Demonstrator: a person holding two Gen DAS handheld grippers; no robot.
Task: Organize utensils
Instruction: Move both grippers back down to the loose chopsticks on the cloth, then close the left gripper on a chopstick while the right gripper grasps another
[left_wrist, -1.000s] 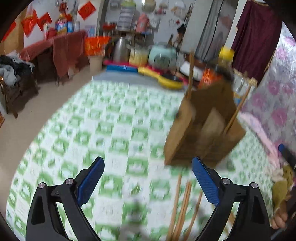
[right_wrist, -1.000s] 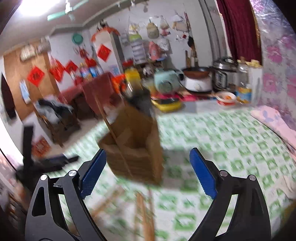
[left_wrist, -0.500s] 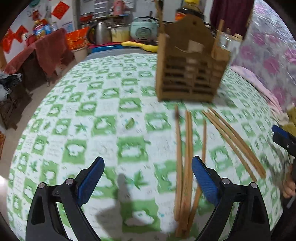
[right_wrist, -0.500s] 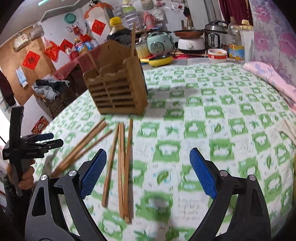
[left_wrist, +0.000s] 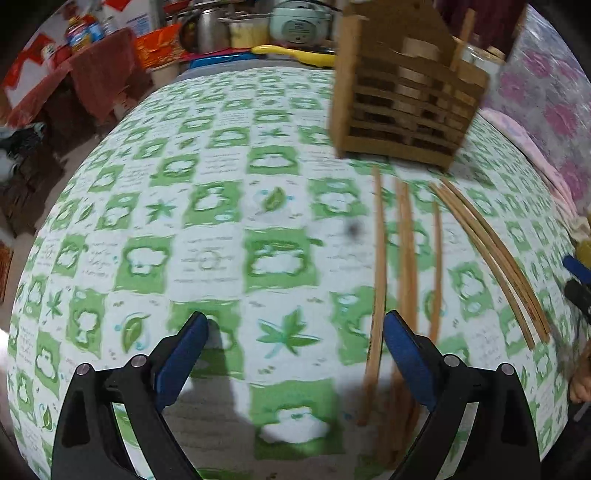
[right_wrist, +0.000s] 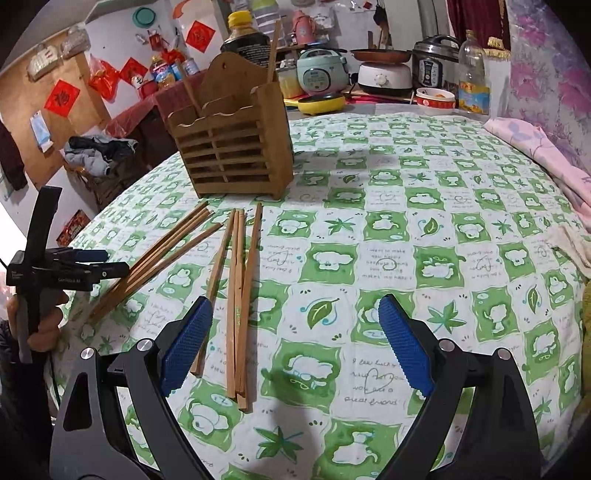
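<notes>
Both tools hang over the table with nothing in them: the right gripper (right_wrist: 291, 343) has its blue pads spread wide, and the left gripper (left_wrist: 293, 354) is spread just as far. Just past the right gripper's left pad lies a straight group of chopsticks (right_wrist: 239, 295), and to the left of these a second, fanned bundle (right_wrist: 155, 258) points toward the far holder. The wooden utensil holder (right_wrist: 232, 151) stands upright at the far side, with what look like one or two sticks already poking up out of it. So I would judge the job barely begun: nearly every chopstick is on the cloth, none is gripped, and all of them have yet to go into the holder. The table (right_wrist: 424, 229) wears a green-and-white checked cloth with leaf and cloud prints. Beyond it the room is crowded: a rice cooker (right_wrist: 322, 68), a dark sauce bottle (right_wrist: 245, 40), red paper decorations (right_wrist: 61, 99) on the wall, a floral hanging at the right.
</notes>
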